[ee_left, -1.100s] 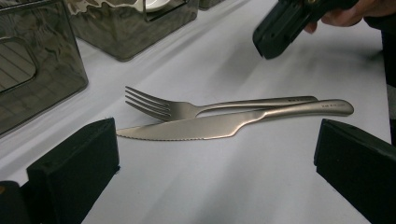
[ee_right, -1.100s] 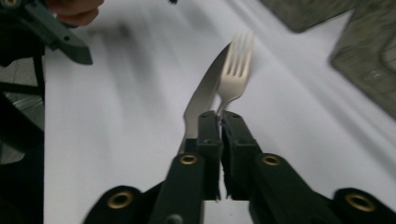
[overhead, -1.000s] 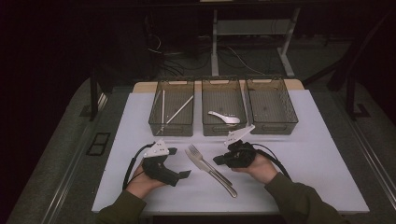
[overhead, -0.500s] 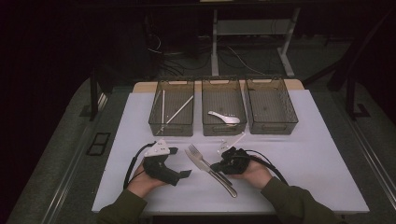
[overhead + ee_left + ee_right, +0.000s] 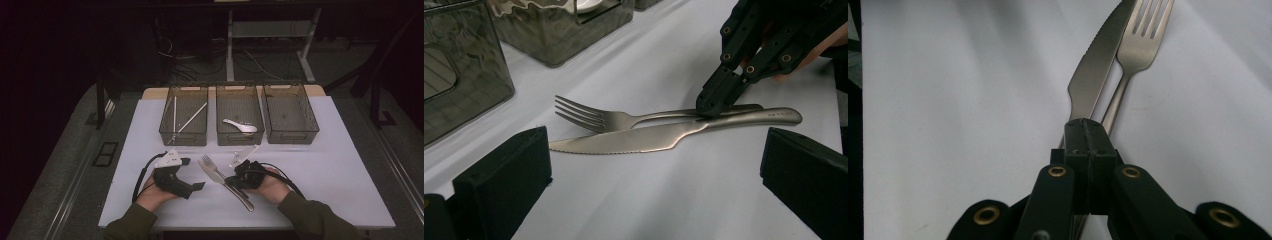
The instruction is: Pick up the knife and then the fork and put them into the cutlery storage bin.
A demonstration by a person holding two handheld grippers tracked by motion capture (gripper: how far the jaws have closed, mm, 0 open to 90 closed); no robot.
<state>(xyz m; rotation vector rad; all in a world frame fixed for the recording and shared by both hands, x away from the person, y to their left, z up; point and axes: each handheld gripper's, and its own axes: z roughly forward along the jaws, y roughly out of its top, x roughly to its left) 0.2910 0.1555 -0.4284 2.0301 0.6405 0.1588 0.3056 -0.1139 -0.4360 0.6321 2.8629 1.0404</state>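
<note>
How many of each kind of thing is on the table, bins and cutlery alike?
Bins: 3
Chopsticks: 2
Spoons: 1
Forks: 1
Knives: 1
Total: 8

Three dark see-through bins in a row at the far side of a white tabletop (image 5: 345, 175), left bin (image 5: 184, 122) holding chopsticks (image 5: 192, 117), middle bin (image 5: 239, 121) holding a white spoon (image 5: 239, 125), right bin (image 5: 291, 120) beside it, cables (image 5: 250, 60) on the floor beyond
</note>
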